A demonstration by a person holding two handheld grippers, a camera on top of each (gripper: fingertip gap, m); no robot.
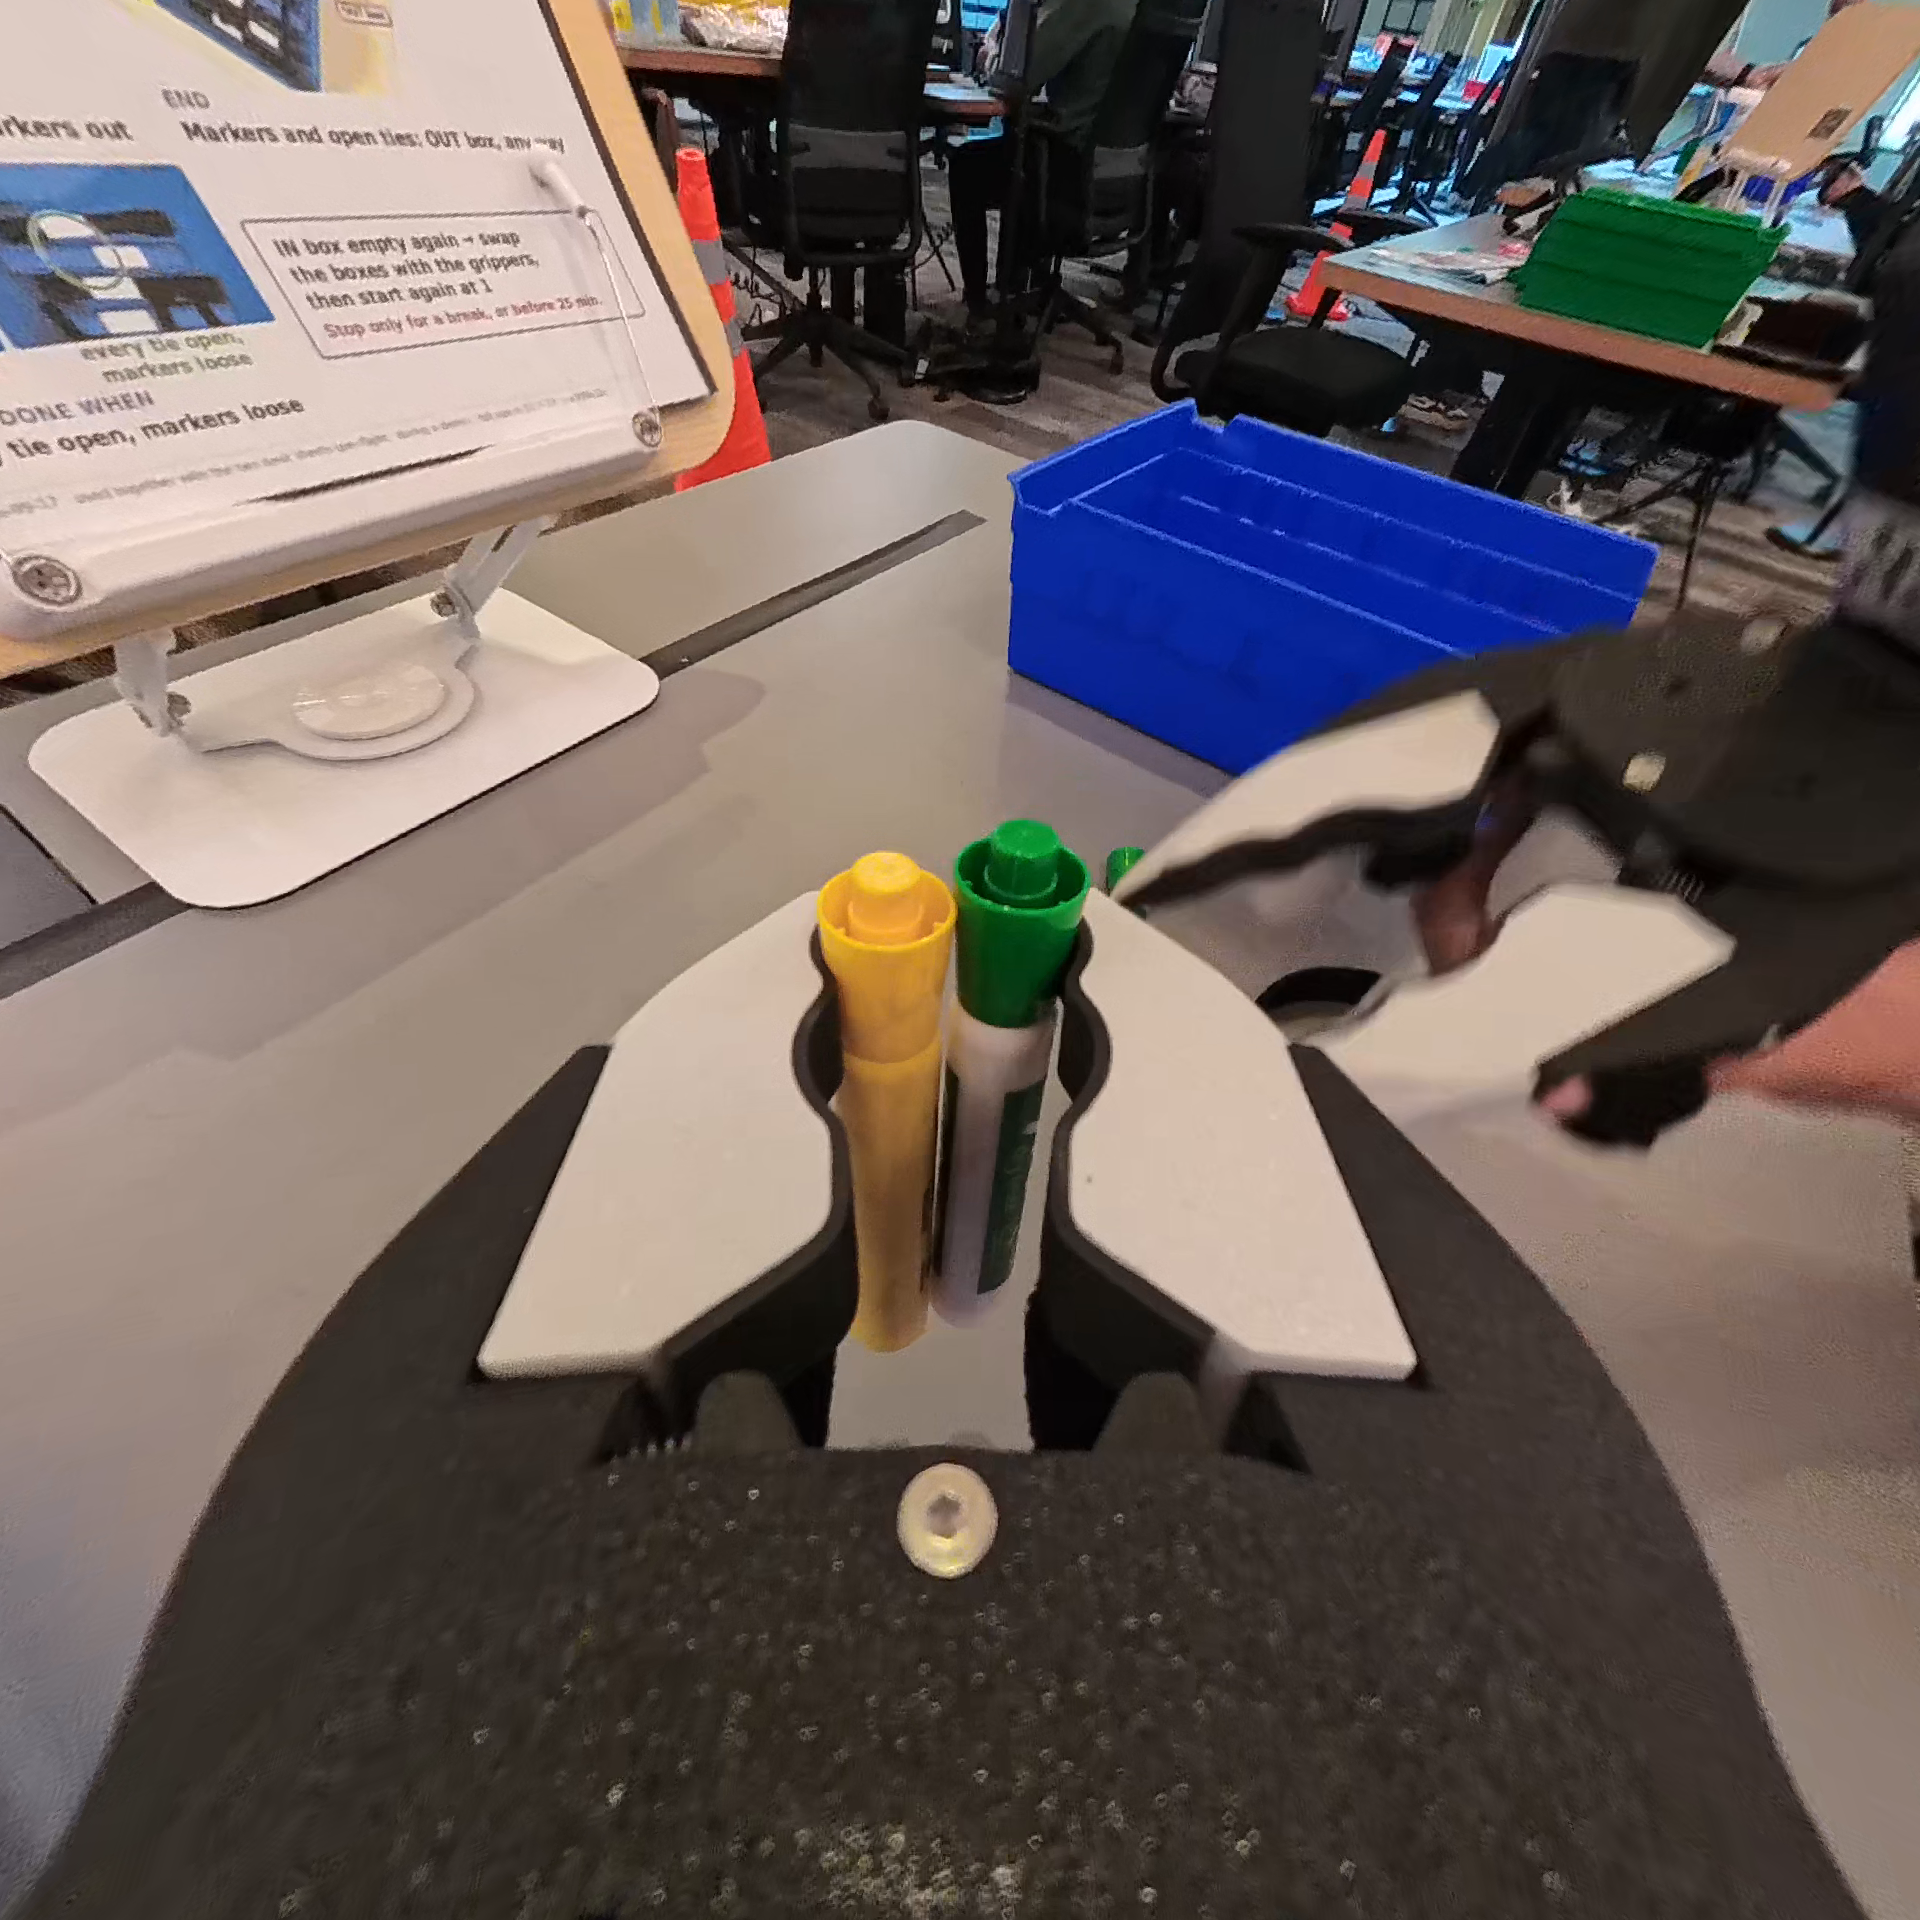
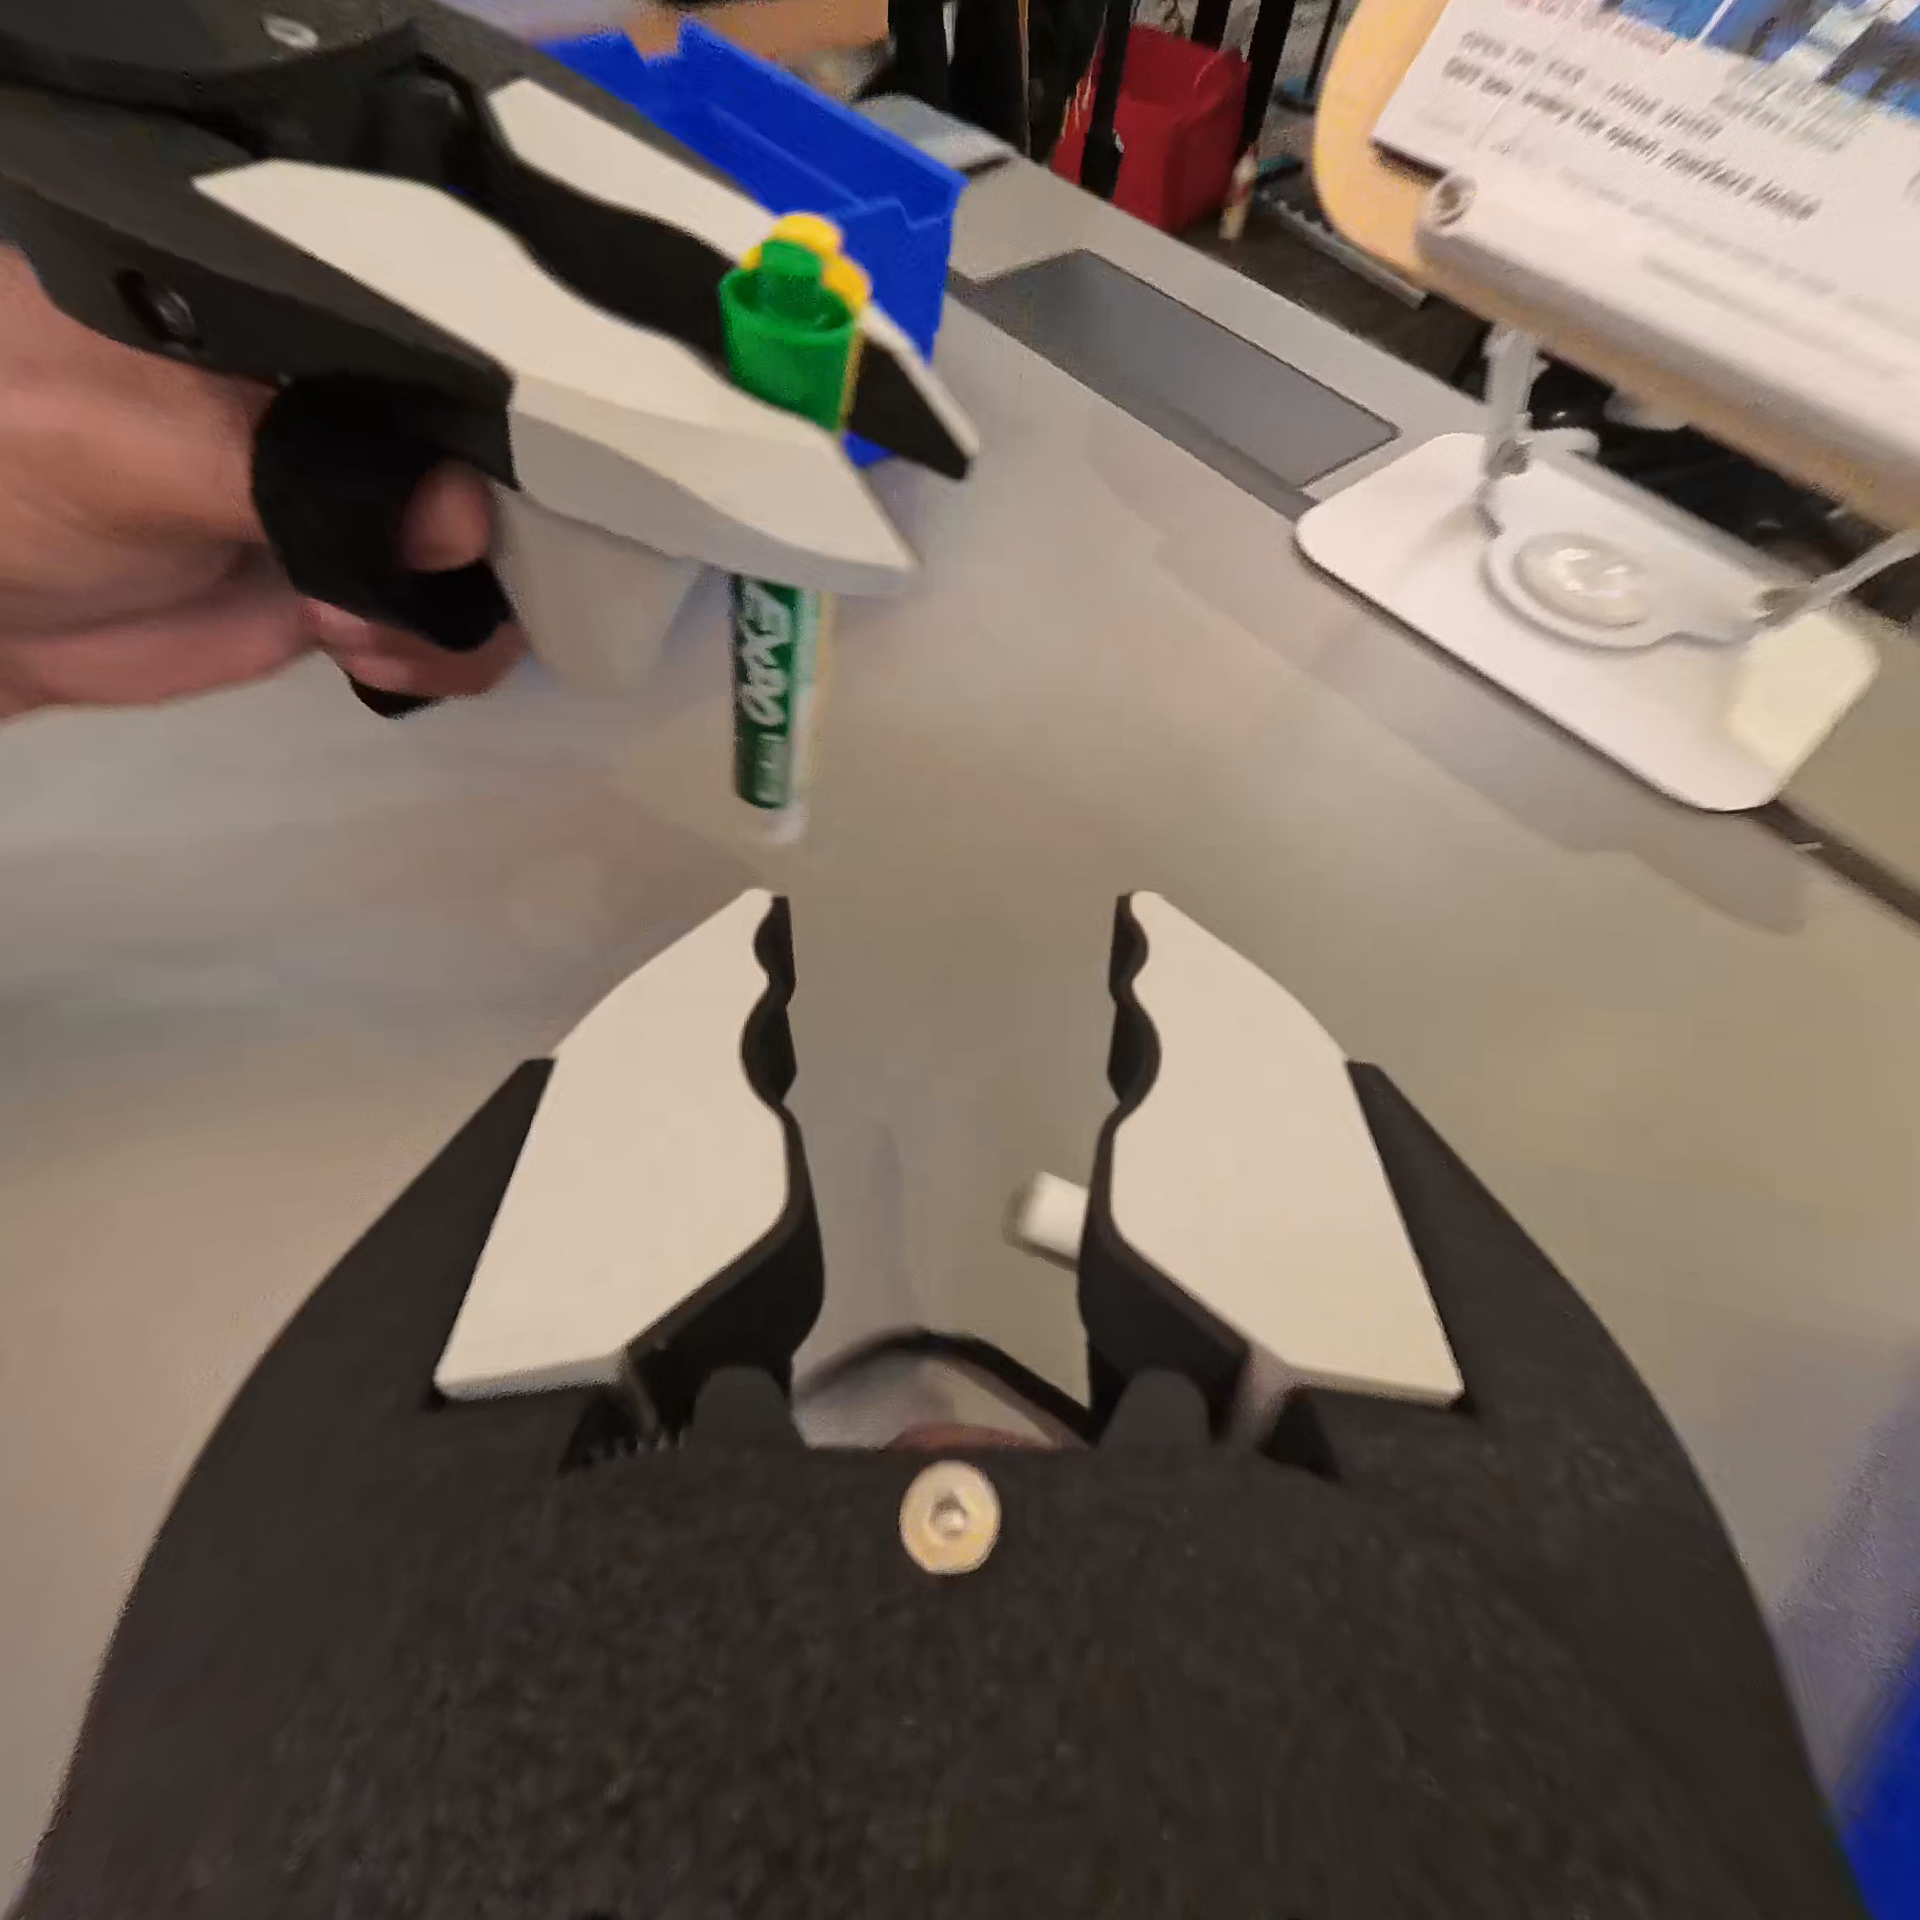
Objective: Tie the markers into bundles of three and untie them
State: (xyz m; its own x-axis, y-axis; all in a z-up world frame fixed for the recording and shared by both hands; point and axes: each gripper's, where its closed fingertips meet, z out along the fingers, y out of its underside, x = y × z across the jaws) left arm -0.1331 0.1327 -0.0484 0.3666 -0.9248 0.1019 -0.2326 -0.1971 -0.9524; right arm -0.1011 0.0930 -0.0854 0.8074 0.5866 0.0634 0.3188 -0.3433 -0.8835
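My left gripper (image 1: 956, 925) is shut on a yellow marker (image 1: 888, 1091) and a green marker (image 1: 1013, 1039), held side by side and upright. A further small green cap (image 1: 1124, 864) peeks out behind its right finger. The right wrist view shows the left gripper (image 2: 925, 499) at upper left, with the green marker (image 2: 774, 665) hanging below its fingers towards the table and yellow caps (image 2: 821, 249) behind it. My right gripper (image 2: 948, 909) is open and empty, just in front of the markers. It also shows in the left wrist view (image 1: 1216, 961).
A blue bin (image 1: 1299, 603) stands on the grey table (image 1: 727, 831) behind the markers and also shows in the right wrist view (image 2: 831, 156). An instruction board on a white stand (image 1: 343, 727) is at the left. A small white piece (image 2: 1044, 1216) lies under my right gripper. My right fingertips sit around 7 cm from my left ones. From my right tips it is roughly 11 cm to the small white piece (image 2: 1044, 1216); from my left, 15 cm.
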